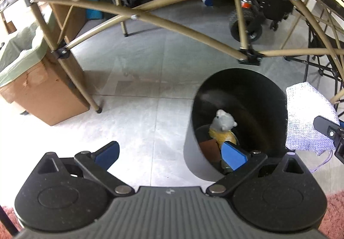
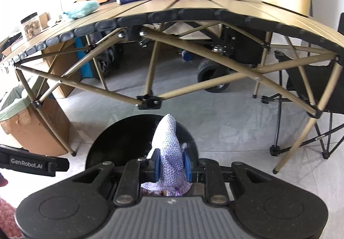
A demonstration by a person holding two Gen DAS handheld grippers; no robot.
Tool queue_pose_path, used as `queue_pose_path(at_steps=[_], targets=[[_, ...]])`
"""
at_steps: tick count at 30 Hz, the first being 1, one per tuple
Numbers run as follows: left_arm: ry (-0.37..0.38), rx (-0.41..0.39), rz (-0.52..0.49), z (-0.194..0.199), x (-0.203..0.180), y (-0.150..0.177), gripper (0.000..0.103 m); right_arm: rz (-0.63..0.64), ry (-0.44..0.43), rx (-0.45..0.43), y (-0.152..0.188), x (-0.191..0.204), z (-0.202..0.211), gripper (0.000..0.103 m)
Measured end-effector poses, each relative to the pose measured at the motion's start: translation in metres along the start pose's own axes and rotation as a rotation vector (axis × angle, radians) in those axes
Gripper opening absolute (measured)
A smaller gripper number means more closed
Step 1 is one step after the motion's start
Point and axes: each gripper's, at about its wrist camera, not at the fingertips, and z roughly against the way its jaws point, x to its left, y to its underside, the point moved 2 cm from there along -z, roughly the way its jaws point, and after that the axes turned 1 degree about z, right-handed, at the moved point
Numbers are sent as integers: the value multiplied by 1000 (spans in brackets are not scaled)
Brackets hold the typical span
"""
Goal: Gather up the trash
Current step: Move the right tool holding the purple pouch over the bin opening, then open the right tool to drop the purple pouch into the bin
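A black round trash bin (image 1: 266, 97) stands on the tiled floor, with a crumpled grey wad (image 1: 223, 120) on yellow and brown scraps inside. My left gripper (image 1: 169, 155) is open and empty, its right blue pad over the bin's near rim. My right gripper (image 2: 172, 164) is shut on a white-and-lilac woven cloth (image 2: 169, 148), held just above the bin (image 2: 107, 144). In the left wrist view that cloth (image 1: 305, 114) hangs at the bin's right edge, beside the right gripper's black finger (image 1: 326, 127).
A folding table with tan legs (image 2: 150, 62) arches over the floor beyond the bin; its top (image 2: 215, 9) carries cloths, boxes and a jar. A cardboard box with a green liner (image 1: 36, 80) stands left. A black folding chair (image 2: 311, 92) is right. Pink rug (image 1: 335, 213) lies near.
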Motion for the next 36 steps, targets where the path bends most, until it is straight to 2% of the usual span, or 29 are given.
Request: queue_pose_path(at_steps=[8,13,23,32,36], targets=[[-8,19,62,-3,35,4,103,47,-28,33,-7,34,-22,21],[-11,23,89,-4,47,5,103,29,-37,75,-9,43,-38,21],[-18,36,99,-8,53,6,103,-69,-52,213,-10,46,-77,22],[-32,53,103,-15,56,9,103,-80,-38,302,-2,48,-101,24],[-32,55,103,-16,56,9,103,-75,-33,322,1,48,-103,31]])
